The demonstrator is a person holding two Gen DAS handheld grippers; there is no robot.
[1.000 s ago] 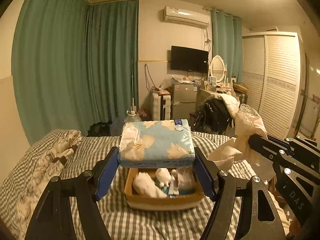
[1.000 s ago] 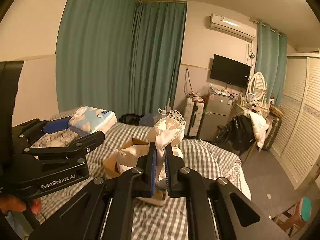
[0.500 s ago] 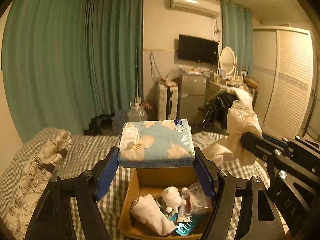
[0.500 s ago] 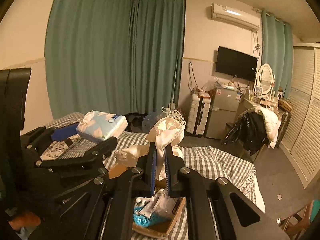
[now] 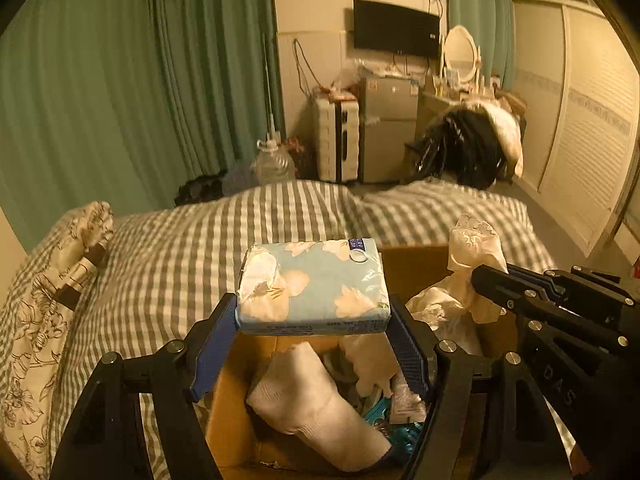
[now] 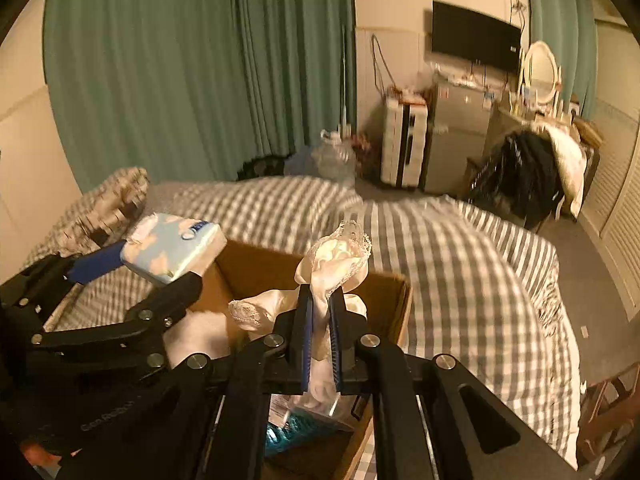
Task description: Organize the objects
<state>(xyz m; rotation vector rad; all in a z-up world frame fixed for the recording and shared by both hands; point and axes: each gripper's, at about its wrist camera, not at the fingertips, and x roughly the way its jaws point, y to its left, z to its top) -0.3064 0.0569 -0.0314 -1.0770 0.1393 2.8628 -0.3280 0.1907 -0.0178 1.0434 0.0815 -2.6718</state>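
My left gripper (image 5: 312, 324) is shut on a light blue tissue pack (image 5: 314, 284) with cream flowers and holds it over an open cardboard box (image 5: 228, 412) on the bed. The pack also shows in the right wrist view (image 6: 172, 250). My right gripper (image 6: 319, 316) is shut on a cream lace-edged cloth (image 6: 340, 256) and holds it over the same box (image 6: 394, 312). The cloth also shows in the left wrist view (image 5: 468, 276). The box holds a rolled white sock (image 5: 308, 404), a teal item (image 5: 396, 424) and other small things.
The box stands on a grey checked bedspread (image 5: 200, 248). A patterned pillow (image 5: 44, 312) lies at the left. Beyond the bed are green curtains (image 5: 120, 80), a water jug (image 5: 272, 164), a small fridge (image 5: 384, 128) and a chair with dark clothes (image 5: 464, 152).
Both grippers have moved forward and down over the box with their loads. The box now lies right under the fingers, and the view tilts lower toward the bed.
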